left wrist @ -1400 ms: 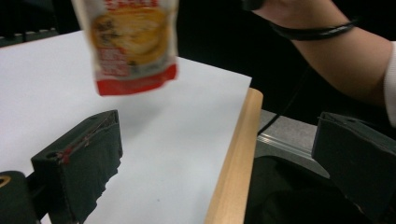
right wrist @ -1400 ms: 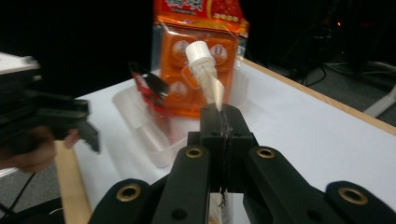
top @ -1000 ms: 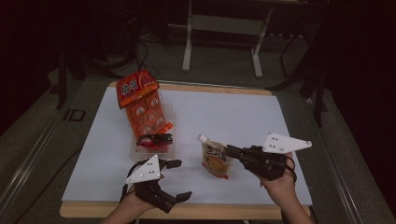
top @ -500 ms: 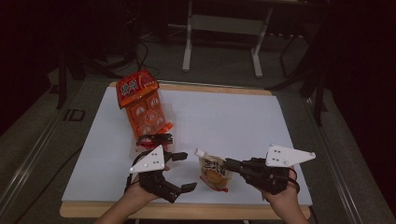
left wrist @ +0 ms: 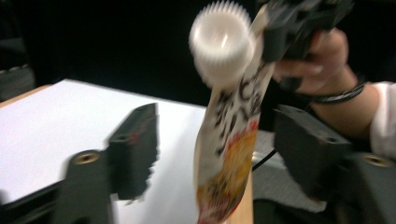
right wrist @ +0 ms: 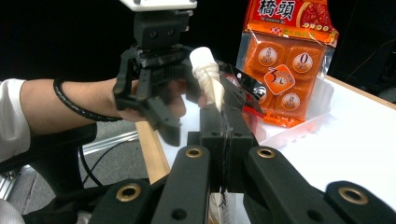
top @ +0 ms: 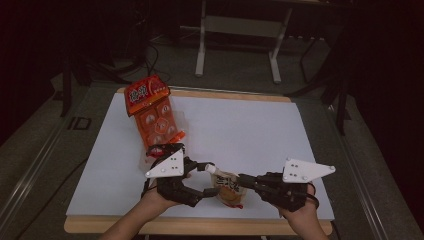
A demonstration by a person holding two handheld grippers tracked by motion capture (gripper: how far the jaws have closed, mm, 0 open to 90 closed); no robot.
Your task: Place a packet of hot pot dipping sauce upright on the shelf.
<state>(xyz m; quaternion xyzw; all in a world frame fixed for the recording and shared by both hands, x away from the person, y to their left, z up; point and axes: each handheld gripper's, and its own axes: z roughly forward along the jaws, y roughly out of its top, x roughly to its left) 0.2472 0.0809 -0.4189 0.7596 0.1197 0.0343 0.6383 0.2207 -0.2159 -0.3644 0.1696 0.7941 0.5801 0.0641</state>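
Note:
A spouted snack pouch [top: 231, 189] with a white ribbed cap [left wrist: 222, 35] hangs just above the table's front edge. My right gripper [top: 244, 181] is shut on the pouch's side edge, seen close up in the right gripper view [right wrist: 223, 121]. My left gripper [top: 205, 181] faces it from the left. Its jaws have just been closing, and the pouch [left wrist: 231, 140] hangs between them with a gap on each side, the pads not pressing on it.
An orange multi-pack of snacks [top: 152, 112] leans in a clear tray [right wrist: 299, 128] at the left of the white table top [top: 260, 130]. A small red and black item [top: 162, 149] lies by the tray. The wooden front edge [top: 200, 226] is close below both hands.
My left gripper has moved right and up to the pouch, and its jaws have narrowed around it. The right gripper keeps hold of the pouch and has shifted slightly toward the front edge.

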